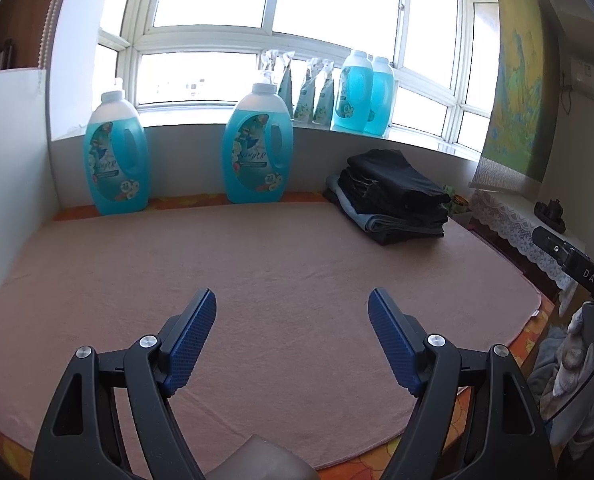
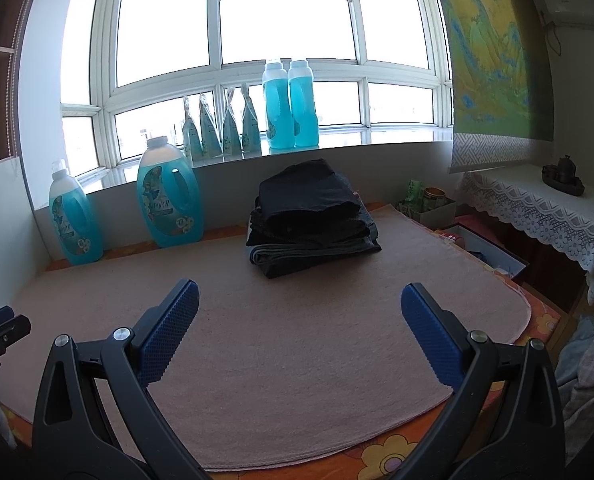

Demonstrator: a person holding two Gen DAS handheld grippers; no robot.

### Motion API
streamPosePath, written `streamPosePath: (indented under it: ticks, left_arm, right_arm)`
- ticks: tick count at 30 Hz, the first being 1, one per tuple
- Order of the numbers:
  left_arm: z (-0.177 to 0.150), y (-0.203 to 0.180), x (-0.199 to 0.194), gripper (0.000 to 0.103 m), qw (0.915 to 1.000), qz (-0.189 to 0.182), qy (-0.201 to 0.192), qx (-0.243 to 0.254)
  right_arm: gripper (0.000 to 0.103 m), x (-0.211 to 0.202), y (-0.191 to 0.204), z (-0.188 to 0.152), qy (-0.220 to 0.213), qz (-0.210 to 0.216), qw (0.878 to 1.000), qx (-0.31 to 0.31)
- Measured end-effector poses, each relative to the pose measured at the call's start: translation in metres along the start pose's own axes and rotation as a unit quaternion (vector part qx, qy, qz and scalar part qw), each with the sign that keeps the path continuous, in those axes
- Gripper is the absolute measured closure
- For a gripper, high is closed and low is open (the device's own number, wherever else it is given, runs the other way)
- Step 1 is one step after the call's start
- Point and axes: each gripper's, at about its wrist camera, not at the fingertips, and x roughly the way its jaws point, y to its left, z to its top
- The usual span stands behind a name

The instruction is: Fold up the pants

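A: What is seen along the left side?
B: Two blue detergent bottles (image 1: 116, 152) are stood at the back edge of the pink mat (image 1: 257, 272). The left gripper (image 1: 292, 300) is held over the bare mat, its jaws spread, nothing between them.
A: And further right?
B: The folded pants (image 2: 311, 220) are stacked at the mat's far right, well apart from both grippers. The right gripper (image 2: 300, 294) is likewise spread wide and empty.
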Motion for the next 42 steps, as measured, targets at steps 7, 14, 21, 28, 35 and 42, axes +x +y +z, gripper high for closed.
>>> streamPosePath:
  ticks: [7, 14, 21, 28, 35, 42]
  left_arm:
    - [-0.0002, -0.0008, -0.0005, 0.024, 1.0000, 0.000, 0.000, 0.000]
    - [0.0001, -0.0014, -0.0007, 0.024, 1.0000, 0.001, 0.000, -0.001]
    - [-0.0010, -0.0024, 0.0002, 0.024, 1.0000, 0.001, 0.001, -0.001]
    - [-0.0028, -0.0015, 0.0025, 0.024, 1.0000, 0.004, 0.003, -0.003]
    - [-0.0036, -0.0009, 0.0026, 0.024, 1.0000, 0.007, 0.003, -0.005]
    - [-0.0047, -0.0028, 0.0026, 0.024, 1.0000, 0.003, -0.001, -0.001]
  right_arm:
    - [0.000, -0.0034, 0.0034, 0.0019, -0.003, 0.000, 1.000, -0.003]
    - [0.000, -0.0025, 0.0045, 0.0035, -0.003, 0.000, 1.000, -0.002]
    - [0.000, -0.0022, 0.0053, 0.0028, -0.002, 0.001, 1.000, -0.003]
    - [0.000, -0.0002, 0.0073, 0.0020, 0.001, 0.000, 1.000, 0.002]
    - [0.000, 0.0002, 0.0089, -0.0002, 0.002, 0.001, 1.000, 0.001]
    - [0.000, 0.0003, 0.0087, 0.0000, 0.003, 0.000, 1.000, 0.002]
